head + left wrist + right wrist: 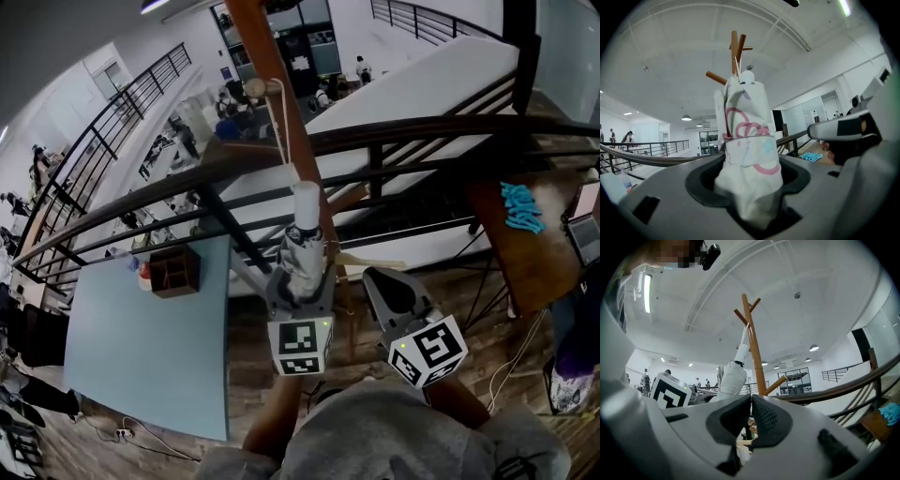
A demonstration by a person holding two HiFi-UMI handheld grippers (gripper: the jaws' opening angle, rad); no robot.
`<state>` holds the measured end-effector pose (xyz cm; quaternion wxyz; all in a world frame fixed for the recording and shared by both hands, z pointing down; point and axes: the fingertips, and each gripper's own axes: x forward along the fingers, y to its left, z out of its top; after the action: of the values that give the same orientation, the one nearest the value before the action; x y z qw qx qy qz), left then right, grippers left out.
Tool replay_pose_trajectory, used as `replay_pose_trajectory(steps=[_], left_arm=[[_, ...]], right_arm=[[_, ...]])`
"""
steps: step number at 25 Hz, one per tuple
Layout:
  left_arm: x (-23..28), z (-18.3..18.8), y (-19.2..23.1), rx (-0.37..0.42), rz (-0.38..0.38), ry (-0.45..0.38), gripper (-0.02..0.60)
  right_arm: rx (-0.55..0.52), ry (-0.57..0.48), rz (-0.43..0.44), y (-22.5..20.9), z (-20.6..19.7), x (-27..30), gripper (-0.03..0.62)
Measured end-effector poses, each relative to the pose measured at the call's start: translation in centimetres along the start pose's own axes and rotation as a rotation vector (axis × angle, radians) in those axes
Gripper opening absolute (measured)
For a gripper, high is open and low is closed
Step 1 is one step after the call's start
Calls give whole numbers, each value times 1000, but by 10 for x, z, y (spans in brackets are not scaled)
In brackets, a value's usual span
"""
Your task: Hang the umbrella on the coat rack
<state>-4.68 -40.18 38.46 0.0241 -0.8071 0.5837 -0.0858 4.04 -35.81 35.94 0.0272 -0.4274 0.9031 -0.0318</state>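
My left gripper point(298, 274) is shut on a folded white umbrella point(304, 234) with pink rings, held upright right against the brown wooden coat rack point(286, 103). In the left gripper view the umbrella point(746, 140) fills the jaws of the left gripper point(747, 185), with the rack's pegs point(736, 51) just behind its tip. A thin white strap point(281, 136) runs from the umbrella's top up to a peg point(270, 88); whether it is hooked over it I cannot tell. My right gripper point(386, 281) hangs to the right of the pole, shut and empty. The right gripper view shows its jaws point(751, 413) closed, the pole point(754, 348) and umbrella point(731, 378) beyond.
A black railing point(422, 127) runs across behind the rack, with a lower floor and people beyond. A light blue table point(141, 356) with a brown wooden box point(175, 270) stands at left. A wooden desk point(525, 262) with a turquoise cloth point(521, 208) is at right.
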Motion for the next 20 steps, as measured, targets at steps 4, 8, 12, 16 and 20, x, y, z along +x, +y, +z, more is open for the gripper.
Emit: replay_pose_trajectory(steps=[4,8,12,16,20], left_arm=[[-11,2,1,-11,-17,-4,272],[-24,3,5,-14,-24,-3,272],[-36,4,7,-16,-31,-9,275],[-45,1,5,-19,-53,-6,278],[-50,1,4,-13,-56,3,281]], right_arm=[[-12,11,-2,12,-1,2,25],[-11,22,-23,23,1,-2,25],[-17,22,-39,34,3,-9,26],[-14,30,-59,43,2,-18,26],[-11,31,-71,48,3,-26,25]])
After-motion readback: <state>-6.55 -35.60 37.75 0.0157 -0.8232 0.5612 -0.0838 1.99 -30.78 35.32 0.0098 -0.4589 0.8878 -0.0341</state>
